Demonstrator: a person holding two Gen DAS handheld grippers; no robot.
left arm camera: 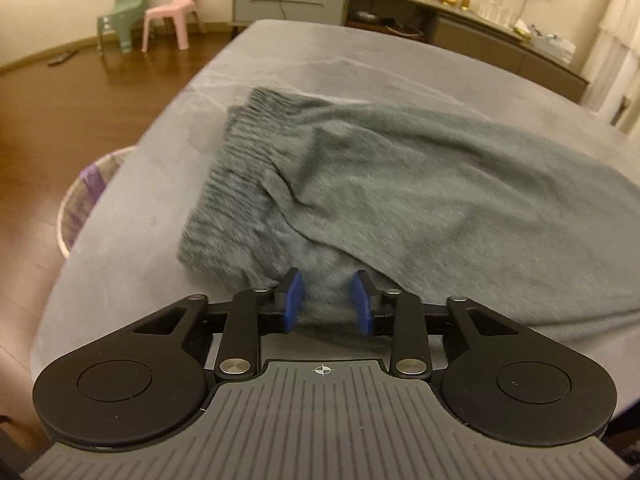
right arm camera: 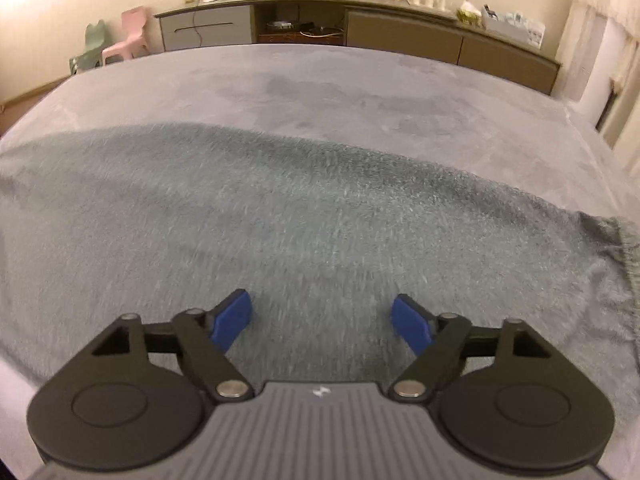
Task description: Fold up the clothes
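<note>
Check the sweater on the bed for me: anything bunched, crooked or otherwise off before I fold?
The grey sweater is not flat at its ribbed band: the band is doubled over and creased just ahead of the left gripper. Under the open right gripper the knit lies smooth. Nothing looks damaged or spilled on the bed cover.

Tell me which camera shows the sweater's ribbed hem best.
The left wrist view: the ribbed hem lies in full sight ahead of the left gripper. The right wrist view shows mostly plain knit, with only a gathered edge at far right.
</note>
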